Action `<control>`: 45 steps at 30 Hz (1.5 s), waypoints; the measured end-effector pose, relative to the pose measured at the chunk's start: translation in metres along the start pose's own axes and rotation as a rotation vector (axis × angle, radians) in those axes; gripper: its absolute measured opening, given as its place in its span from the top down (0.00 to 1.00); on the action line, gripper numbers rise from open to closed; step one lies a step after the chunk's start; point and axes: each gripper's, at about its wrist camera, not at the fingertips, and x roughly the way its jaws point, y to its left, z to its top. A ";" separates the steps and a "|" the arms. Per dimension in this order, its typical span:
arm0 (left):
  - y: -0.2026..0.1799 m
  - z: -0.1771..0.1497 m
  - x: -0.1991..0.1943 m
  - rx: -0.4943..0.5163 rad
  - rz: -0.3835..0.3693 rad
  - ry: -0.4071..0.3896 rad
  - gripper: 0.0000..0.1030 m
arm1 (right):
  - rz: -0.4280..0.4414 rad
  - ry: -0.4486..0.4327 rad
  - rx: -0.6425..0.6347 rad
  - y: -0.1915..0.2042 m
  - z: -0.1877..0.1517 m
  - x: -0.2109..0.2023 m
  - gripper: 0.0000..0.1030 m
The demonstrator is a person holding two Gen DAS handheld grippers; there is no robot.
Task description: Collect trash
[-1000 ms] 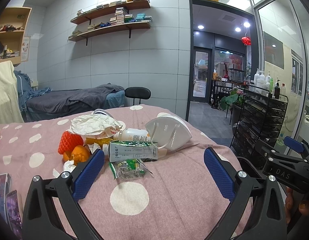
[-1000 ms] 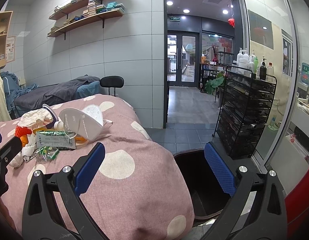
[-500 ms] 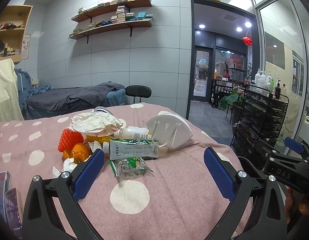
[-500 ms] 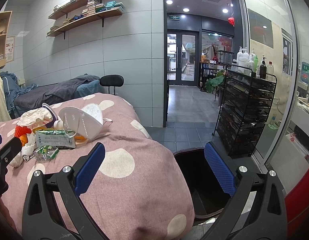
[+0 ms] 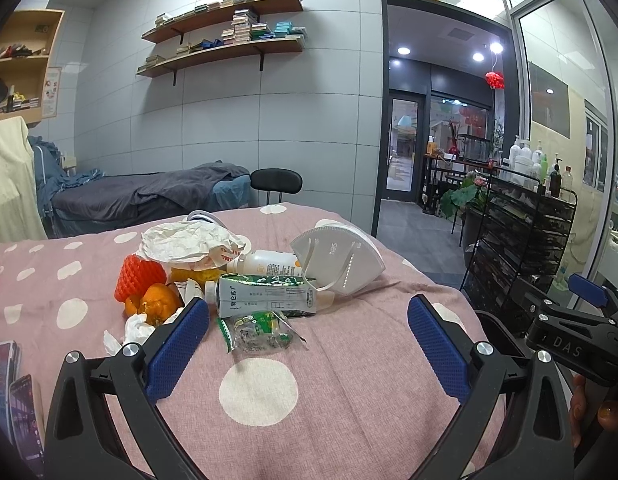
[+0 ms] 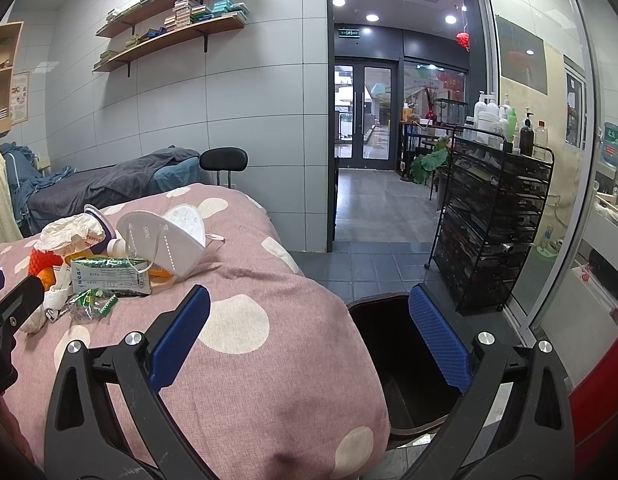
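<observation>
While both tools are gaping wide and holding nothing, the collecting is only beginning: the trash pile (image 5: 245, 280) is lying just ahead of the left tool (image 5: 308, 336), and the bin (image 6: 393, 356) is sitting beneath the right tool (image 6: 309, 336). Next, the left tool probably needs advancing onto the green wrapper (image 5: 257, 330).

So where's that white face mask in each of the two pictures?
Left wrist view: the face mask lies right of centre, behind the milk carton.
Right wrist view: the face mask lies at left, behind the same carton.
Shared landmark: the black chair.
</observation>
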 end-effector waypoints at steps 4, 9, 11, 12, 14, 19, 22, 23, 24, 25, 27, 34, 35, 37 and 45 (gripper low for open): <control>0.001 0.000 0.002 -0.001 0.001 0.001 0.05 | 0.001 0.001 -0.002 0.001 -0.001 0.000 0.05; 0.001 -0.001 0.002 -0.001 0.000 0.002 0.05 | 0.001 0.005 -0.002 0.002 -0.001 0.001 0.04; 0.001 -0.002 0.002 -0.001 0.001 0.003 0.05 | 0.001 0.004 -0.003 0.002 -0.001 0.001 0.04; 0.001 -0.002 0.002 -0.002 0.000 0.004 0.05 | 0.000 0.004 -0.003 0.002 -0.001 0.001 0.04; 0.001 -0.001 0.002 -0.001 0.001 0.003 0.06 | 0.002 0.007 -0.002 0.002 -0.001 0.001 0.04; 0.001 -0.007 0.003 -0.001 0.001 0.019 0.05 | 0.014 0.024 -0.014 0.006 -0.002 0.005 0.04; 0.006 -0.013 0.005 -0.003 0.000 0.043 0.05 | 0.041 0.043 -0.035 0.009 -0.002 0.009 0.04; 0.008 -0.015 0.005 -0.004 0.001 0.052 0.05 | 0.055 0.050 -0.044 0.012 -0.002 0.012 0.04; 0.010 -0.016 0.006 -0.006 0.003 0.065 0.05 | 0.072 0.057 -0.053 0.015 -0.002 0.014 0.04; 0.014 -0.019 0.007 -0.013 0.007 0.082 0.05 | 0.101 0.070 -0.064 0.018 -0.003 0.018 0.04; 0.025 -0.021 0.007 -0.027 0.025 0.109 0.05 | 0.165 0.097 -0.088 0.025 -0.003 0.026 0.04; 0.081 -0.025 0.003 -0.101 0.156 0.163 0.06 | 0.318 0.208 -0.214 0.070 -0.003 0.046 0.04; 0.091 -0.025 0.003 -0.118 0.163 0.171 0.06 | 0.339 0.215 -0.226 0.077 -0.003 0.047 0.04; 0.108 -0.023 0.004 -0.137 0.179 0.191 0.06 | 0.392 0.246 -0.250 0.092 -0.004 0.052 0.04; 0.142 -0.016 0.037 -0.144 0.130 0.323 0.07 | 0.538 0.354 -0.280 0.133 -0.001 0.069 0.05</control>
